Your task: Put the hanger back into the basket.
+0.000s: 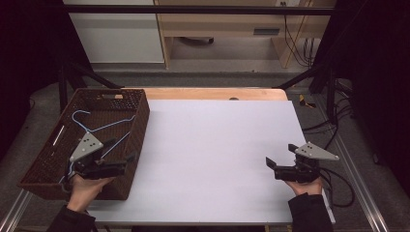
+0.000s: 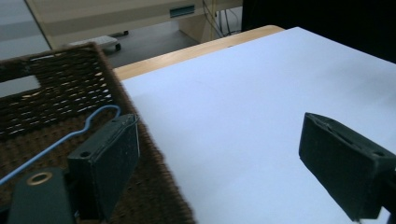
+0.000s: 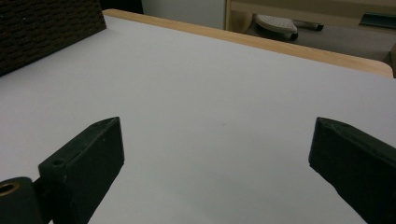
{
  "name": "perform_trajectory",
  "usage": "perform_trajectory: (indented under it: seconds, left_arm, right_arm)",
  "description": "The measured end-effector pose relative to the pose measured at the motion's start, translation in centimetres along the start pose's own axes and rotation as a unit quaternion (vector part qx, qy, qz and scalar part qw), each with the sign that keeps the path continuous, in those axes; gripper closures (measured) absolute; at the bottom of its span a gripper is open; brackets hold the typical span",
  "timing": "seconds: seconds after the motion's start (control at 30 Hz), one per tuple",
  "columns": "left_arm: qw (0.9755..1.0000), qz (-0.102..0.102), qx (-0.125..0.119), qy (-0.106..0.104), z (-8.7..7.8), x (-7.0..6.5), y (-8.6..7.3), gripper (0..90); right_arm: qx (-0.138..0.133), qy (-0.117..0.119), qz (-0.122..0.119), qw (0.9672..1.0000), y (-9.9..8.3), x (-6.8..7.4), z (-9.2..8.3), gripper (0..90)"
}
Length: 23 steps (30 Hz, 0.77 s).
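1. The dark brown woven wicker basket (image 1: 138, 121) sits at the left edge of the white-topped table (image 1: 217, 154); a thin light-blue wire hanger (image 1: 104, 126) lies inside it.
2. The left gripper (image 1: 126, 160) hangs over the basket's near right wall; jaws wide, nothing between them.
3. The right gripper (image 1: 280, 155) is well apart from the basket, over bare tabletop; jaws wide, empty.

A white-topped table (image 1: 217, 159) – a brown wicker basket (image 1: 138, 128) at its left edge.
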State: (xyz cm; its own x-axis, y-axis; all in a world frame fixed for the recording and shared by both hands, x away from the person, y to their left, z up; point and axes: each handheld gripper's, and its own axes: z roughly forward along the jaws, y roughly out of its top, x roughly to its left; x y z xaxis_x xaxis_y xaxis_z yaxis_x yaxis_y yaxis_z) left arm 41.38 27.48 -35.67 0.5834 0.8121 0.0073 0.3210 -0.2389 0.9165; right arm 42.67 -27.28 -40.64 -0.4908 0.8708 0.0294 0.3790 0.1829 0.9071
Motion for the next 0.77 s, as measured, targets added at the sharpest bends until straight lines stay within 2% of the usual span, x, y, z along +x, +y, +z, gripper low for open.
perform_trajectory:
  seconds: [0.1,0.27,0.37,0.53,0.7,0.77]
  left_arm:
    - [1.0,0.001,0.0,-0.008,0.4,-0.8,-0.7,12.1]
    - [0.9999,0.009,0.007,-0.008,0.9,-1.6,-1.6,12.3]
    - [0.9999,0.012,0.001,-0.002,0.8,-2.0,-1.7,13.1]
    - [0.9999,0.01,-0.004,-0.006,0.6,-2.3,-1.9,14.5]
    - [0.9997,0.02,0.003,-0.016,0.9,-2.9,-2.0,14.2]
    - [0.9997,0.018,0.006,-0.018,1.1,-3.1,-2.1,14.0]
  right_arm:
    - [-0.004,0.003,-0.001,1.0,0.0,0.0,-0.1,3.5]
    - [-0.012,0.008,-0.008,0.9999,0.0,0.1,-0.2,3.3]
    - [-0.017,0.013,-0.011,0.9997,0.0,0.2,-0.3,3.1]
    - [-0.021,0.015,-0.015,0.9995,-0.1,0.3,-0.4,2.9]
    - [-0.023,0.016,-0.018,0.9995,-0.1,0.4,-0.3,2.8]
    - [-0.023,0.016,-0.019,0.9994,-0.1,0.4,-0.4,2.7]
